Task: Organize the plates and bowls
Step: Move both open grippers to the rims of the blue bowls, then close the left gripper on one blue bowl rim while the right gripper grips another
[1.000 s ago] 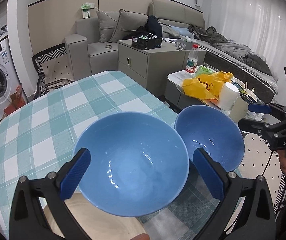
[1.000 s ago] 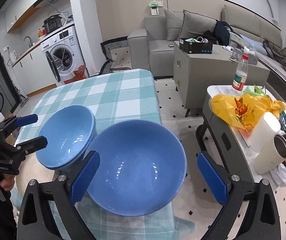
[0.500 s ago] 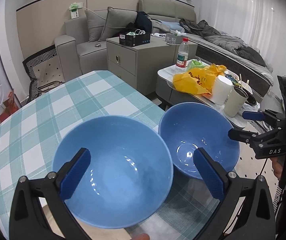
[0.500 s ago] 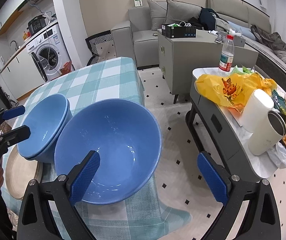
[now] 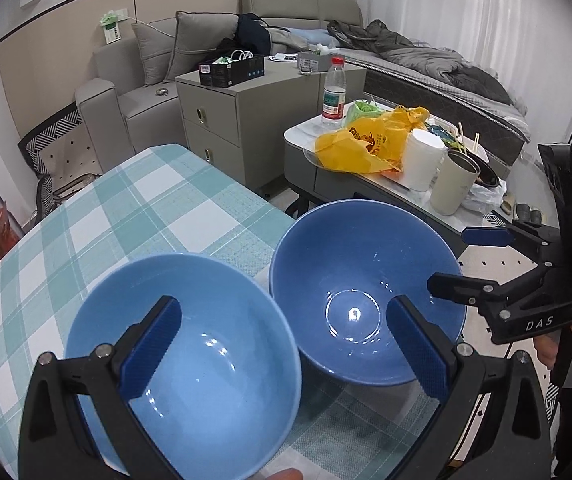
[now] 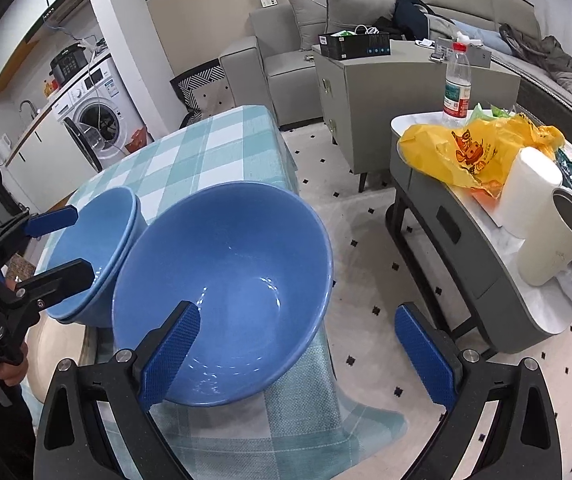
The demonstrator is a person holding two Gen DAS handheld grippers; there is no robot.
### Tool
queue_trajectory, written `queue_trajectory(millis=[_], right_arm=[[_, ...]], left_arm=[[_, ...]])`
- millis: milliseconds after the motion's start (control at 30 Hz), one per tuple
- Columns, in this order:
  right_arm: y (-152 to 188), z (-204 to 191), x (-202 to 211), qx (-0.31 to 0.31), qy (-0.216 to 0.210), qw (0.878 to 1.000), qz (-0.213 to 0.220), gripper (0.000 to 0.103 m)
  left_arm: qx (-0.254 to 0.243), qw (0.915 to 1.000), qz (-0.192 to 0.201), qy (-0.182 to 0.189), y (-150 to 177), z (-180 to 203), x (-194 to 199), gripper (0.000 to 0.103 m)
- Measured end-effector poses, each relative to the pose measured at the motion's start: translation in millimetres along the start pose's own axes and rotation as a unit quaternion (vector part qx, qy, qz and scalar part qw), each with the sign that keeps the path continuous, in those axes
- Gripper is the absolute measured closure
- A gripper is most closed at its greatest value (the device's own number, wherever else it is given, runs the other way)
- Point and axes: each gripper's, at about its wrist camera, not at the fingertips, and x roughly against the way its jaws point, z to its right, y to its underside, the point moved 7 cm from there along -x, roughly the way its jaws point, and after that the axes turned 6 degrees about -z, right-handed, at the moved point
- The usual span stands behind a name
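Two stacked light-blue bowls (image 5: 206,344) (image 6: 90,248) sit on the checked tablecloth (image 5: 138,216). A darker blue bowl (image 5: 365,292) (image 6: 226,280) stands to their right at the table's corner, touching them. My left gripper (image 5: 282,356) is open, its left finger over the stacked bowls and its right finger at the dark bowl's near rim. My right gripper (image 6: 297,352) is open, its left finger inside the dark bowl's near rim and its right finger off the table edge. A beige plate (image 6: 58,344) lies under the stacked bowls.
A low grey side table (image 6: 465,240) to the right holds a yellow bag (image 6: 473,152), a paper roll, a metal cup (image 6: 553,236) and a water bottle (image 5: 333,96). A grey cabinet (image 5: 222,116), sofa and washing machine (image 6: 94,120) stand beyond.
Both grippers have pulled back and shifted right. The dark bowl now sits lower in the right view, and the stacked bowls have slid left in the left view. Both grippers remain open.
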Motion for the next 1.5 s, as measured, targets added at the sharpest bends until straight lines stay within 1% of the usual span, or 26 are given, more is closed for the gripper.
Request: queue_trajectory(millis=[133, 233, 433, 533, 667, 933, 1067, 1333, 1467, 1500], right_arm=[[4.5, 6.6, -10.1, -0.006, 0.006, 1.0, -0.012, 0.003], [7.8, 15.9, -14.7, -0.014, 0.011, 1.0, -0.019, 0.003], [15.1, 27.0, -22.0, -0.027, 0.011, 0.999, -0.028, 0.003], [18.0, 29.7, -24.3, -0.035, -0.001, 0.999, -0.027, 0.003], [20.5, 32.0, -25.7, -0.045, -0.011, 0.999, -0.025, 0.003], [26.4, 29.9, -28.3, -0.042, -0.025, 0.998, -0.028, 0.003], [27.7, 29.8, -28.7, -0.043, -0.029, 0.998, -0.028, 0.003], [30.6, 30.0, -29.3, -0.042, -0.035, 0.998, -0.03, 0.003], [31.8, 31.0, -29.7, -0.043, -0.037, 0.998, -0.03, 0.003], [32.1, 31.0, -29.4, -0.043, -0.037, 0.998, -0.03, 0.003]], left_arm=[[-0.009, 0.9999, -0.014, -0.006, -2.6, 4.6, -8.8, 0.0], [-0.015, 0.9998, -0.012, 0.005, -3.6, 9.0, -10.9, 0.0], [-0.028, 0.9995, -0.01, 0.009, -4.0, 13.2, -16.1, 0.002], [-0.035, 0.9993, -0.004, 0.016, -3.1, 16.3, -15.8, 0.002], [-0.046, 0.9988, -0.005, 0.015, -0.9, 20.2, -18.0, 0.002], [-0.038, 0.9988, -0.013, 0.027, 0.4, 21.8, -25.8, 0.002], [-0.033, 0.9985, -0.02, 0.039, -0.6, 23.8, -31.5, 0.002], [-0.033, 0.9979, -0.039, 0.039, 1.5, 28.2, -42.7, 0.002], [-0.033, 0.9969, -0.052, 0.049, 4.7, 30.1, -46.5, 0.007], [-0.033, 0.9968, -0.053, 0.051, 5.5, 30.4, -47.2, 0.007]])
